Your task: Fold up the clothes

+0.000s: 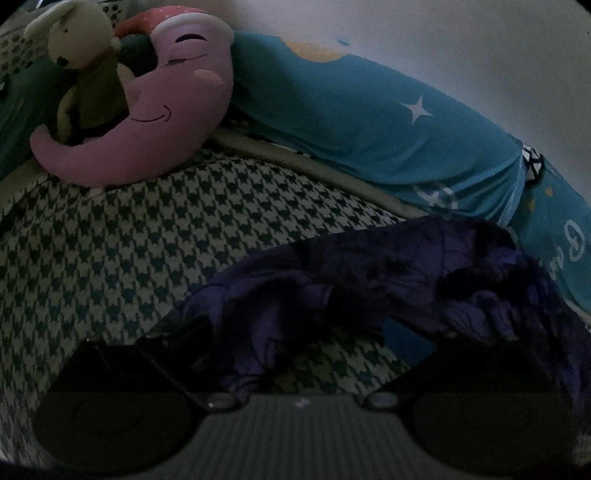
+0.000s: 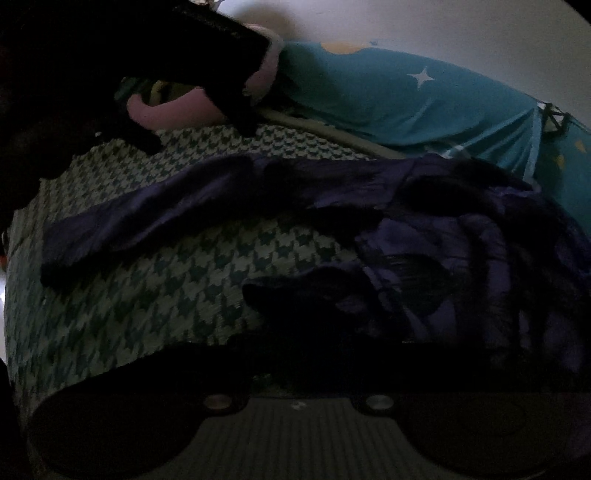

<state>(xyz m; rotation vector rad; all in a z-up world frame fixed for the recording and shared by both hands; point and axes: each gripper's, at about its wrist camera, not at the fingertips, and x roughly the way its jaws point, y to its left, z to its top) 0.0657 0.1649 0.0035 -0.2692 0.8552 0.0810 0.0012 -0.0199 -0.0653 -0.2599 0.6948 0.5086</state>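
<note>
A crumpled dark purple garment [image 1: 369, 280] lies on the houndstooth bedspread [image 1: 147, 240]. In the left wrist view my left gripper [image 1: 295, 343] stands wide open low over the garment's near edge, with a fold of cloth between its dark fingers [image 1: 110, 354] but untouched by the pads. The right wrist view shows the garment [image 2: 461, 240] with one sleeve [image 2: 129, 225] stretched out to the left. My right gripper [image 2: 299, 310] is a dark shape with its fingers drawn together on a fold of the purple cloth. The left gripper [image 2: 195, 136] hovers at upper left above the bedspread.
A pink moon plush [image 1: 155, 122] and a pale bear plush [image 1: 77, 48] rest at the head of the bed. A teal pillow with a white star [image 1: 369, 118] lies along the pale wall [image 1: 443, 29], right behind the garment. Bedspread [image 2: 147, 302] shows left of the garment.
</note>
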